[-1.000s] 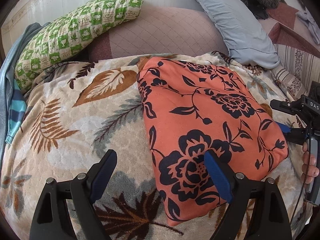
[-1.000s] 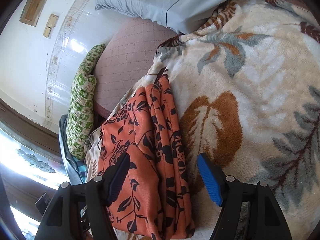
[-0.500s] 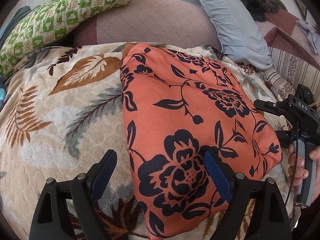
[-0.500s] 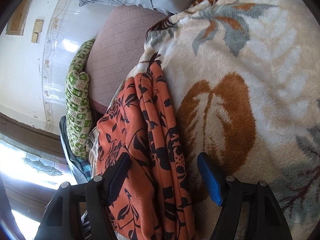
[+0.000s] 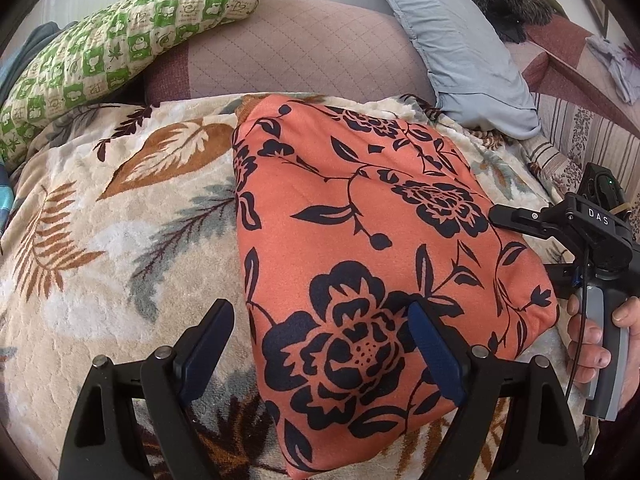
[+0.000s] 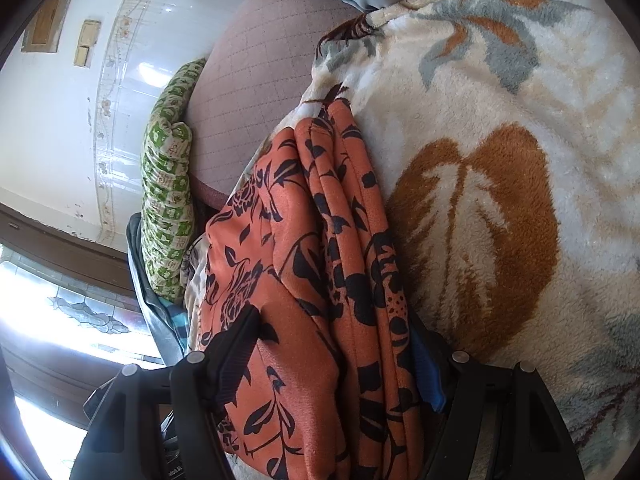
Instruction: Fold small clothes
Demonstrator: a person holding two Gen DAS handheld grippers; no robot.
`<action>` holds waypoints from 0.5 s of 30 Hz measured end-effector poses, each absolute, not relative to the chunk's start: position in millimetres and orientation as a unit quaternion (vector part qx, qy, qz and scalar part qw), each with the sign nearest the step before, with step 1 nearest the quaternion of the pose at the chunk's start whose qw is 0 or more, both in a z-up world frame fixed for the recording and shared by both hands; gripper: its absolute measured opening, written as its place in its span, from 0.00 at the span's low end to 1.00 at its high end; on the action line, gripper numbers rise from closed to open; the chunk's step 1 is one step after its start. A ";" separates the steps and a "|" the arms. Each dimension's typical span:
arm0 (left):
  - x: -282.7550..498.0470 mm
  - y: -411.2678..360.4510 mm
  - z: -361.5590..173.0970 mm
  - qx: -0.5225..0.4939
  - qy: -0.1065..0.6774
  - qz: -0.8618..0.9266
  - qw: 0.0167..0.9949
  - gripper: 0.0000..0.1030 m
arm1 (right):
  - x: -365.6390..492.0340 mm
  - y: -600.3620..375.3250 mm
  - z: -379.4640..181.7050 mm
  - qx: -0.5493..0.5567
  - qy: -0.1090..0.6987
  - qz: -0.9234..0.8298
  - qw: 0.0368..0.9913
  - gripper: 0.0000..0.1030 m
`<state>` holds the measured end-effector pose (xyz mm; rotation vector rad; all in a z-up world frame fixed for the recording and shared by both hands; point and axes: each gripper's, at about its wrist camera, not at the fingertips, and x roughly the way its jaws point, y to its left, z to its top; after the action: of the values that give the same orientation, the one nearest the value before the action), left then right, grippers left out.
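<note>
A folded orange garment with black flowers (image 5: pixel 360 240) lies on a cream leaf-print blanket (image 5: pixel 120 240). My left gripper (image 5: pixel 320 344) is open and hovers over the garment's near left edge, one finger over the blanket, the other over the cloth. My right gripper (image 6: pixel 332 356) is open, and the garment's stacked side edge (image 6: pixel 344 280) lies between its fingers. It also shows in the left wrist view (image 5: pixel 568 236) at the garment's right edge, held by a hand.
A green checked pillow (image 5: pixel 120 40), a mauve quilted cushion (image 5: pixel 300 52) and a grey-blue pillow (image 5: pixel 460 48) lie behind the blanket. In the right wrist view a white wall (image 6: pixel 48 120) and a bright window (image 6: pixel 60 320) are to the left.
My right gripper has moved forward onto the garment's side edge, so the folded layers now sit between its fingers. The left gripper has shifted slightly; the garment looks nearer.
</note>
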<state>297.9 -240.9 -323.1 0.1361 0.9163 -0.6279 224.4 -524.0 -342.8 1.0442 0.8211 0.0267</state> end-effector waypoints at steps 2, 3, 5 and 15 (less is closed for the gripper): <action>297.8 -241.2 -321.5 0.062 0.435 -0.299 0.847 0.86 | 225.1 -521.6 -342.1 0.481 0.383 0.015 0.789 0.71; 297.5 -241.4 -320.5 0.060 0.434 -0.300 0.847 0.86 | 225.4 -520.8 -341.9 0.479 0.384 0.015 0.789 0.71; 296.1 -242.5 -318.6 0.062 0.431 -0.301 0.848 0.86 | 225.6 -519.7 -341.7 0.477 0.384 0.014 0.790 0.71; 294.9 -242.7 -316.7 0.061 0.431 -0.302 0.848 0.86 | 225.9 -519.8 -342.9 0.478 0.383 0.013 0.790 0.71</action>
<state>294.9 -242.7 -316.7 0.1275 0.9083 -0.6365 225.9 -519.8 -342.9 1.0293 0.8251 0.0273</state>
